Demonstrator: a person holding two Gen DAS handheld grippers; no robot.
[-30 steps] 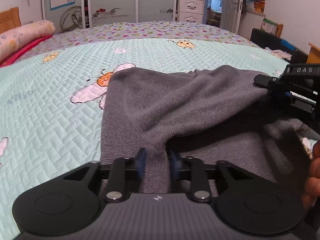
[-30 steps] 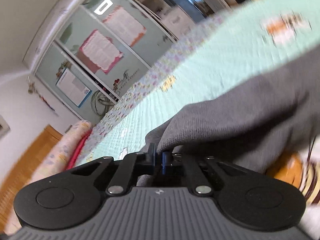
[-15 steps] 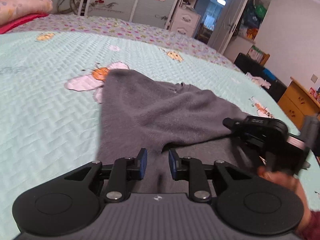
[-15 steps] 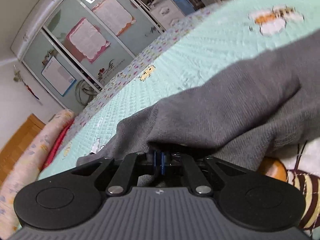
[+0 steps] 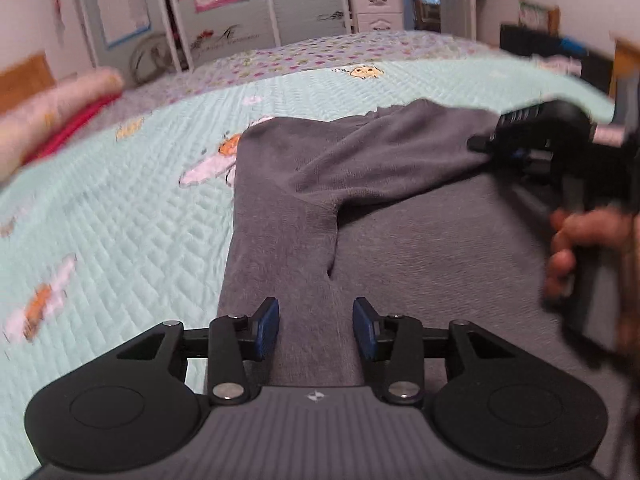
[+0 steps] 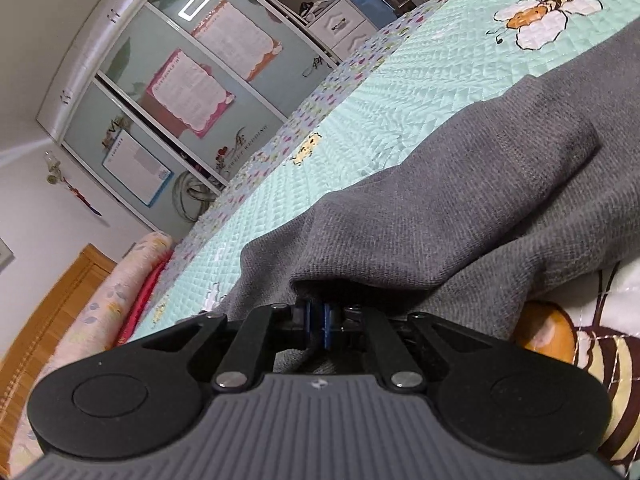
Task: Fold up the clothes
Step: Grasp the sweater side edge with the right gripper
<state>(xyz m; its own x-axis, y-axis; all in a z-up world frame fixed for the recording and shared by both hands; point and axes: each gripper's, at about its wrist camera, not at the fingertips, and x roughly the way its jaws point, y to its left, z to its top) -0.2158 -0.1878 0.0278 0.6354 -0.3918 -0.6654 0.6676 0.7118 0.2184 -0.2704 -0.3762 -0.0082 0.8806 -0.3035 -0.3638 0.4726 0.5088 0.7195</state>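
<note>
1. A grey sweater (image 5: 400,248) lies spread on the mint quilted bedspread (image 5: 120,220), its far corner beside a printed bee.
2. The left gripper (image 5: 316,328) hangs over a flat folded strip of the sweater; its jaws are opening, with the pads clear of the cloth.
3. The right gripper (image 6: 319,316) is clenched on a lifted fold of the sweater.

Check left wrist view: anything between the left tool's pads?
Yes, in the left wrist view: the left tool is opening, with a strip of the grey sweater lying between its pads on the quilt, neither pad pressing it.
</note>
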